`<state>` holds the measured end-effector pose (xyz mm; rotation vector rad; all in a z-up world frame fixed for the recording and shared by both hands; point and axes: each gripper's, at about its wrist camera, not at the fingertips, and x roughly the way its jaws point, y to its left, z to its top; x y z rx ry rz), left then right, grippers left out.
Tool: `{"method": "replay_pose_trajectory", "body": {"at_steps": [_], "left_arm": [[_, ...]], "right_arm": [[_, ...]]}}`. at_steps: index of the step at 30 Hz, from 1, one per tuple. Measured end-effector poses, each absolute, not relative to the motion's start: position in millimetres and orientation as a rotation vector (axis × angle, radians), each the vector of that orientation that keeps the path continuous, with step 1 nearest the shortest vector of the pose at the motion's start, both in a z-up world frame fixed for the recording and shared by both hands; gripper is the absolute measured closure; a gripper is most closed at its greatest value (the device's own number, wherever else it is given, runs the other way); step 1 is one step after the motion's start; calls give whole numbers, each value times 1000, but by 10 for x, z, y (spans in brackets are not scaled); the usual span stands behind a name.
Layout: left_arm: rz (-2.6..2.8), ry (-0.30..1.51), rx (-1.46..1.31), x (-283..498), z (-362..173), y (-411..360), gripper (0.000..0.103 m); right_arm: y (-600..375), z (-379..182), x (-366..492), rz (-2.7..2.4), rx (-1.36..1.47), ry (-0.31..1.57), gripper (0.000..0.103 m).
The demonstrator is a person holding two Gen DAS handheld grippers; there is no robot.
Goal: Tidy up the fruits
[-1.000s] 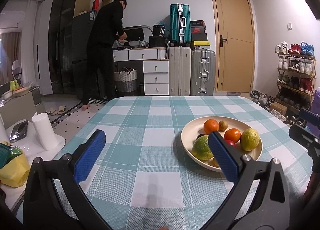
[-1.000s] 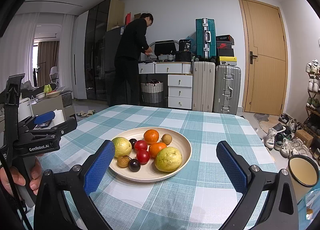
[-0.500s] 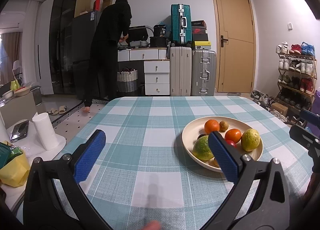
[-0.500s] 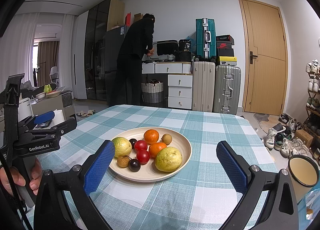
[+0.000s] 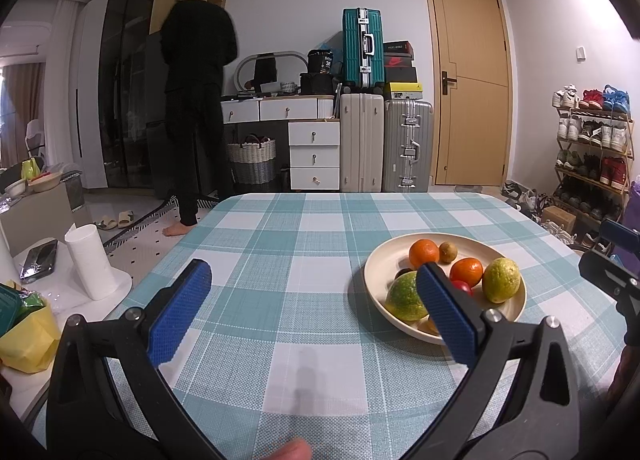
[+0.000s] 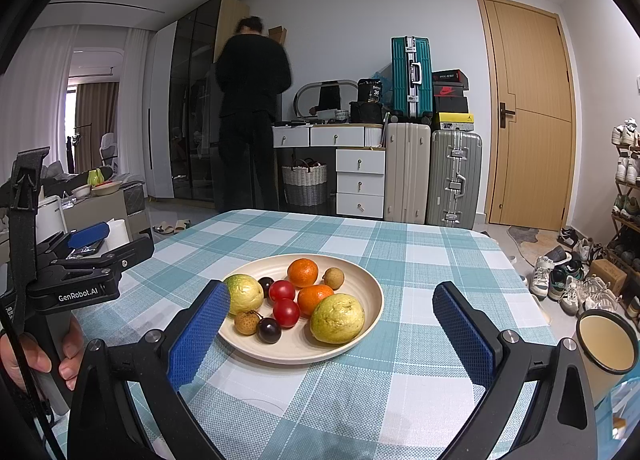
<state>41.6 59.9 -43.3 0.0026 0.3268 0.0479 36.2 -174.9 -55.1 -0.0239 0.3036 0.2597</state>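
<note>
Nine fruits sit together in the shallow cream round plate [image 6: 370,302] on the teal-and-white checked tablecloth [image 6: 420,260]: two large yellow-green citrus fruits, one at the left [image 6: 243,294] and one at the near right [image 6: 337,318], two small orange mandarins [image 6: 303,272], two red cherry tomatoes [image 6: 286,302], two dark purple round fruits [image 6: 269,330], and two small tan longan-like fruits [image 6: 247,322], making ten if you count both of the last. Your left gripper [image 5: 316,306] hangs low over the near left of the cloth, its blue pads spread wide with nothing between them; your right gripper [image 6: 330,328] frames the plate from the near side, equally wide and equally empty. Over the last second neither gripper nor any fruit has shifted; the only change is the person in black [image 6: 252,115] at the far dresser, who has turned away from you. For the task this means no progress either way in that interval. All fruit lies on the plate, none on the cloth, which fits either a gathered pile awaiting sorting or a finished collection; the pictures do not settle which.
</note>
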Motion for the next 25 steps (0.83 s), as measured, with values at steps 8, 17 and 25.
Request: {"method": "replay_pose_trajectory", "body": {"at_steps": [8, 17, 25], "left_arm": [[47, 328, 3, 416, -433, 598, 1], [46, 327, 4, 412, -432, 593, 1], [48, 329, 4, 427, -427, 565, 1]], "right_arm": [[-1752, -553, 364, 260, -24, 304, 0], [-1750, -550, 362, 260, -24, 304, 0], [-1753, -551, 363, 260, -24, 304, 0]]}}
